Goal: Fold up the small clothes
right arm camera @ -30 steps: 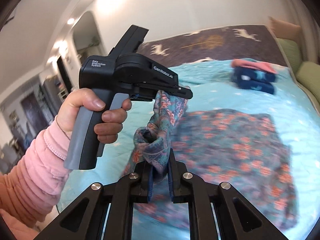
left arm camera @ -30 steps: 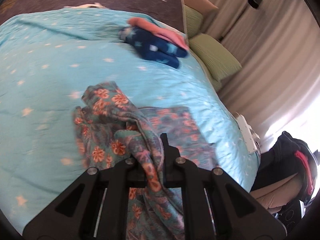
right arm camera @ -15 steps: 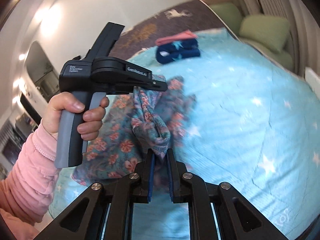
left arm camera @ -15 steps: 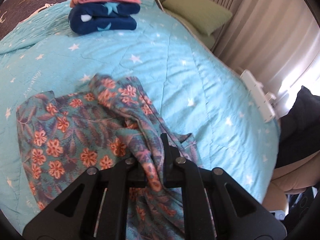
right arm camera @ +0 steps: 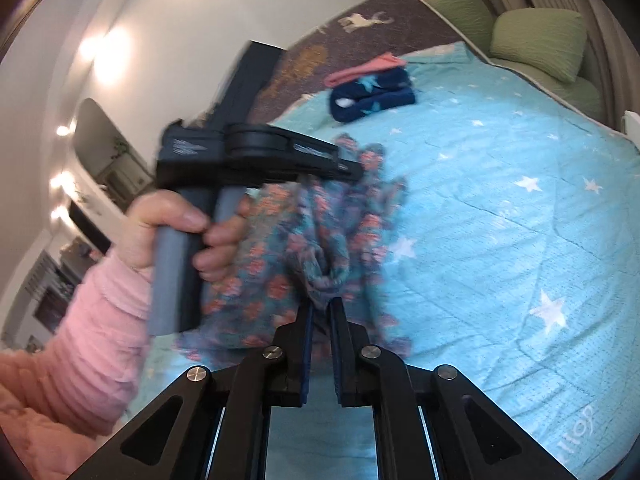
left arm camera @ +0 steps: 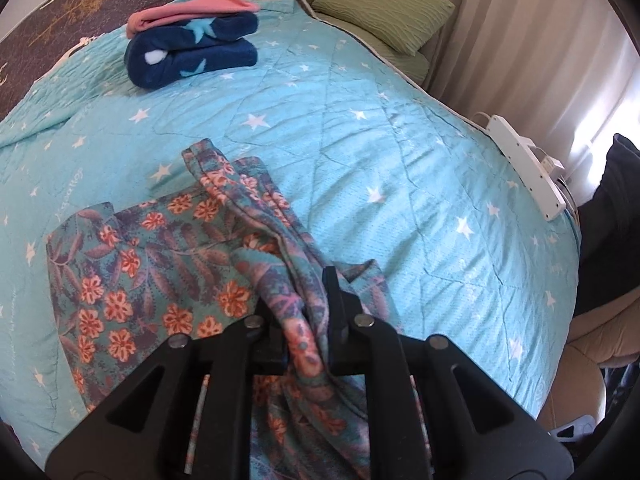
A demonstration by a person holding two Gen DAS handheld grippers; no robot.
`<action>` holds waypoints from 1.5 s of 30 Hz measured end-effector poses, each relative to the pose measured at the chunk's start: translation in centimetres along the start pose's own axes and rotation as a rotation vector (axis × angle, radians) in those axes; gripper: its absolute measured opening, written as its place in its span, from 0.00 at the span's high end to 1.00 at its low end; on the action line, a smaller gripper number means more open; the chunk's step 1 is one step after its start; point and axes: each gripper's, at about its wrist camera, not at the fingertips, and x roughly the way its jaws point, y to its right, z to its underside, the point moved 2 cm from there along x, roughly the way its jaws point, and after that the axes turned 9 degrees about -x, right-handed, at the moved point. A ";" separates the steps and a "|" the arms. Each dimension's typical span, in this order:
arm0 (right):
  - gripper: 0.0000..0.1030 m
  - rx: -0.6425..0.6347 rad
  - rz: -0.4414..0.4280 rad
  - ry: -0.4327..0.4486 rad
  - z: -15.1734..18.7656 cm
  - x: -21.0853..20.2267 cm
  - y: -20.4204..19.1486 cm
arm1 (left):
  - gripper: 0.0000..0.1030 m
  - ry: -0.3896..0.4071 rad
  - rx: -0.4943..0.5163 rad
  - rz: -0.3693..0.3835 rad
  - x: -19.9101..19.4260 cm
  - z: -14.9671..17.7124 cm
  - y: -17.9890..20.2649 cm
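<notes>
Both claws, left (left arm camera: 306, 312) and right (right arm camera: 320, 312), pinch the floral garment (left arm camera: 160, 264).

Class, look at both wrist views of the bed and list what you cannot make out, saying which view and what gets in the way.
- Near end of the floral garment, left wrist view: hidden under the left gripper and cut off by the lower edge.
- Print on the left gripper's body, right wrist view: motion blur.
- What kind of garments the folded pile holds: folded up.
- Lettering on the bedspread: too small, cut off.
</notes>
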 end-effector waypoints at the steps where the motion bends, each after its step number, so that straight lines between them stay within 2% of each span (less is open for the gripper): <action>1: 0.94 -0.005 -0.023 0.010 -0.1 -0.2 -0.3 | 0.86 -0.002 0.011 0.005 -0.1 0.1 0.3; 5: 0.94 -0.037 -0.099 0.030 -0.5 -1.0 -1.4 | 0.71 0.009 0.086 0.008 -0.3 0.7 2.0; 8: 0.94 -0.026 -0.059 0.002 0.0 -1.1 -0.8 | 0.62 0.015 0.120 0.004 -0.5 1.0 2.8; 13: 0.92 0.113 -0.007 -0.071 1.8 -0.3 2.6 | 0.57 0.068 0.088 0.024 -3.5 1.0 1.6; 15: 0.91 0.131 0.002 -0.086 2.5 -0.4 3.1 | 0.48 0.106 0.072 0.028 -5.2 1.3 0.8; 19: 0.89 0.113 0.047 -0.086 2.3 -1.2 3.6 | 0.47 0.164 0.045 0.000 -8.7 3.9 -1.5; 24: 0.88 0.082 0.092 -0.021 0.5 -3.2 4.2 | 0.47 0.157 -0.014 -0.056 -10.8 8.3 -4.8; 27: 0.88 0.038 0.073 0.009 -1.0 -3.4 3.4 | 0.47 0.136 -0.058 -0.085 -11.5 11.1 -6.5; 29: 0.88 0.002 0.023 0.021 -1.9 -3.1 2.2 | 0.47 0.114 -0.071 -0.101 -11.6 12.8 -7.2; 32: 0.88 -0.047 -0.055 -0.003 -2.6 -1.5 0.2 | 0.47 0.091 -0.084 -0.112 -12.0 14.8 -7.8; 34: 0.88 -0.081 -0.039 -0.038 -2.3 -0.4 -0.7 | 0.46 0.088 -0.094 -0.095 -12.6 15.9 -8.1; 37: 0.88 -0.084 -0.003 -0.080 -1.5 0.8 -0.6 | 0.36 0.091 -0.064 -0.067 -13.3 17.7 -7.7; 40: 0.88 -0.051 0.023 -0.100 -0.7 0.9 0.3 | 0.35 0.086 -0.007 -0.067 -12.8 19.1 -6.7; 45: 0.87 -0.025 0.039 -0.106 -0.3 0.7 0.8 | 0.35 0.082 -0.020 -0.179 -10.0 19.1 -6.9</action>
